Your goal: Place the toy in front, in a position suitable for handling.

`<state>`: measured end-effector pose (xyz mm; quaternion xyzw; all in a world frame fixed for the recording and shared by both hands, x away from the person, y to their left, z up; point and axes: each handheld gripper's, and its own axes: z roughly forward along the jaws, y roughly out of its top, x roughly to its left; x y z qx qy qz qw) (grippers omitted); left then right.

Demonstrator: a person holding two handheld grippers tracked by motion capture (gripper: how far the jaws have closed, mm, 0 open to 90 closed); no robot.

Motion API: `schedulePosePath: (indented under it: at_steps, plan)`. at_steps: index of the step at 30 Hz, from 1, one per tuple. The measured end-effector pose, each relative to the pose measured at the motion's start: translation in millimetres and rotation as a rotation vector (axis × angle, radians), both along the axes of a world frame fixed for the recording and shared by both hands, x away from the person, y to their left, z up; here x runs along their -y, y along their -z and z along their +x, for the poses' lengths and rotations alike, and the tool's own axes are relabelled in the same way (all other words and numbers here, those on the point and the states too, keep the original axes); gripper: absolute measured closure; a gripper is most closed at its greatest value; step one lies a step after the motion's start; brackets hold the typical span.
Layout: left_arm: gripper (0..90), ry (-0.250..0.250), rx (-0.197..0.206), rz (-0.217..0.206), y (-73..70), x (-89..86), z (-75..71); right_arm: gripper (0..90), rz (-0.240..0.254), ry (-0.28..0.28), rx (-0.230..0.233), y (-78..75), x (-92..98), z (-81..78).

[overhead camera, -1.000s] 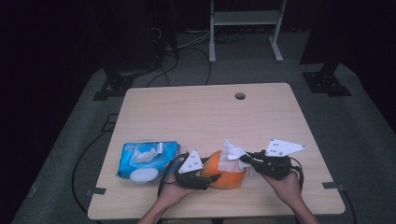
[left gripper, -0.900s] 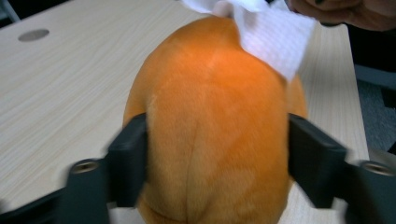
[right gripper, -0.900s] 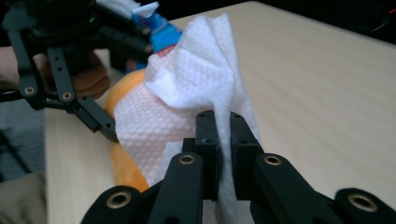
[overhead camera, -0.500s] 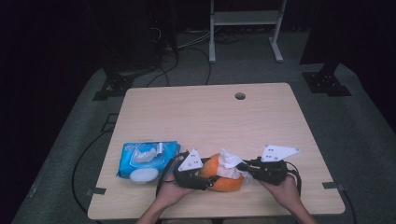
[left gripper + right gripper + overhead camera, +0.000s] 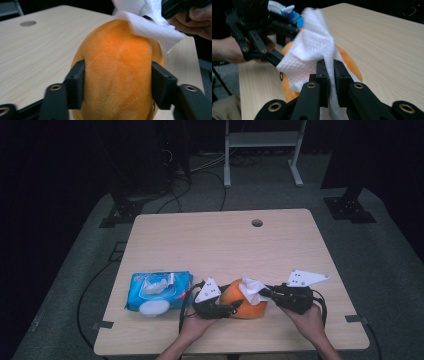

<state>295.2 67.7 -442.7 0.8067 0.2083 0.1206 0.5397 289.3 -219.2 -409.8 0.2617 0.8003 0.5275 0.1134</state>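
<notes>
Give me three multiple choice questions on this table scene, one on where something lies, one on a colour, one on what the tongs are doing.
1. Where does the blue wipes pack lie relative to the plush toy in the high view?
A. to its left
B. to its right
C. behind it, by the table hole

2. What colour is the plush toy?
A. green
B. orange
C. purple

3. What do the right tongs hold?
A. nothing
B. the wipes pack
C. a white wipe

Answers: 1 A, the pack sits at the table's near left, the toy right of it. 2 B, its fabric is orange between the left tongs. 3 C, the jaws pinch the wipe that drapes over the toy.
</notes>
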Motion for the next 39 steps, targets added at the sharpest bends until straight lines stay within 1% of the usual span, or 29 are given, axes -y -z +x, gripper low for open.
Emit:
schedulePosePath:
  at_steps: [2,4,6,8,9,10,11,12,13,15,16,17,19,21,22,24,26,27,28,29,30,31,32,34,35,36,37,38,39]
  plan:
    - [30.7,0.015,0.005,0.019,-0.8,-1.3,-1.9,83.5,0.004,-0.009,-0.015,2.6,3.7,1.1]
    - [27.5,0.029,0.014,0.035,-1.2,-1.5,-2.7,83.3,-0.012,0.007,-0.021,3.2,9.5,1.3]
    - [26.8,0.036,0.01,0.038,-1.4,-2.4,-2.0,83.2,-0.015,0.032,-0.04,4.5,15.9,2.4]
    - [27.1,0.037,0.005,0.044,-1.4,-4.0,-1.4,83.6,-0.024,0.058,-0.038,2.5,19.5,1.5]
    - [27.9,0.039,-0.001,0.036,-0.5,-4.8,-1.0,83.6,-0.019,0.059,-0.031,0.0,19.7,0.2]
    - [28.5,0.041,-0.003,0.033,-0.2,-5.3,-0.6,83.6,0.003,0.046,-0.021,-3.1,17.5,-1.8]
    - [28.7,0.042,-0.003,0.033,0.0,-5.6,0.2,83.5,0.013,0.03,-0.014,-4.6,15.0,-2.8]
    - [28.9,0.045,-0.002,0.038,-0.3,-6.0,0.7,83.4,0.009,0.008,0.0,-5.9,9.1,-4.3]
    - [29.0,0.047,-0.004,0.041,-0.4,-6.4,1.1,83.3,-0.004,-0.002,0.005,-5.7,5.1,-5.0]
    - [28.9,0.048,-0.011,0.038,0.5,-7.7,1.7,83.2,-0.044,-0.018,0.012,-2.1,-0.3,-5.2]
    - [28.7,0.044,-0.016,0.031,1.1,-7.9,1.4,83.3,-0.037,-0.02,0.0,-0.3,1.8,-4.0]
    - [28.5,0.041,-0.014,0.031,1.2,-7.4,1.0,83.3,-0.027,-0.013,-0.027,1.2,7.3,-1.3]
    - [27.9,0.038,-0.013,0.035,0.9,-6.7,1.2,83.5,-0.042,0.032,-0.042,2.9,16.3,1.3]
    - [27.6,0.04,-0.026,0.03,1.3,-8.4,3.2,83.5,-0.063,0.077,-0.069,3.6,25.1,4.5]
    - [27.7,0.038,-0.033,0.023,1.7,-9.1,4.3,83.5,-0.061,0.084,-0.065,3.3,27.5,4.5]
    - [27.6,0.038,-0.037,0.021,1.9,-9.2,5.0,83.5,-0.015,0.068,-0.055,-0.8,28.0,3.0]
    - [27.6,0.041,-0.026,0.025,1.7,-7.8,4.5,83.3,0.023,0.023,-0.028,-6.9,21.9,-0.2]
    - [27.5,0.042,-0.025,0.027,1.3,-7.3,4.1,83.2,0.025,0.005,-0.018,-9.0,17.2,-1.6]
    - [27.4,0.041,-0.025,0.03,1.1,-7.5,4.3,82.7,0.01,-0.017,-0.01,-9.3,11.3,-2.2]
    - [27.3,0.043,-0.028,0.03,1.0,-8.3,4.7,82.5,-0.006,-0.025,-0.008,-8.0,8.2,-2.0]
    - [27.2,0.046,-0.03,0.031,0.9,-9.0,5.1,82.6,-0.035,-0.025,-0.008,-5.0,5.7,-1.3]
    - [27.3,0.048,-0.028,0.034,0.3,-9.0,5.1,82.6,-0.04,-0.024,-0.018,-1.3,6.3,0.1]
    - [27.3,0.047,-0.024,0.037,-0.3,-8.2,4.6,82.5,-0.029,-0.013,-0.04,0.9,11.0,2.3]
    - [27.2,0.049,-0.013,0.042,-1.0,-6.8,4.4,83.0,-0.042,0.026,-0.044,-1.0,17.1,3.0]
    - [27.3,0.054,-0.006,0.044,-1.7,-5.4,3.9,83.1,-0.027,0.038,-0.041,-3.4,19.8,2.1]
    - [27.3,0.056,0.002,0.049,-2.4,-4.0,3.6,83.1,0.002,0.028,-0.029,-7.2,20.2,0.1]
    - [27.3,0.059,0.008,0.047,-3.0,-1.7,2.9,83.0,0.019,0.007,-0.017,-10.5,17.4,-1.8]
    - [27.3,0.063,0.017,0.054,-3.7,-0.1,2.3,83.0,0.029,-0.018,-0.004,-13.8,12.3,-3.8]
    - [27.3,0.072,0.032,0.061,-4.2,3.4,0.4,83.0,0.027,-0.036,0.005,-15.8,7.1,-5.3]
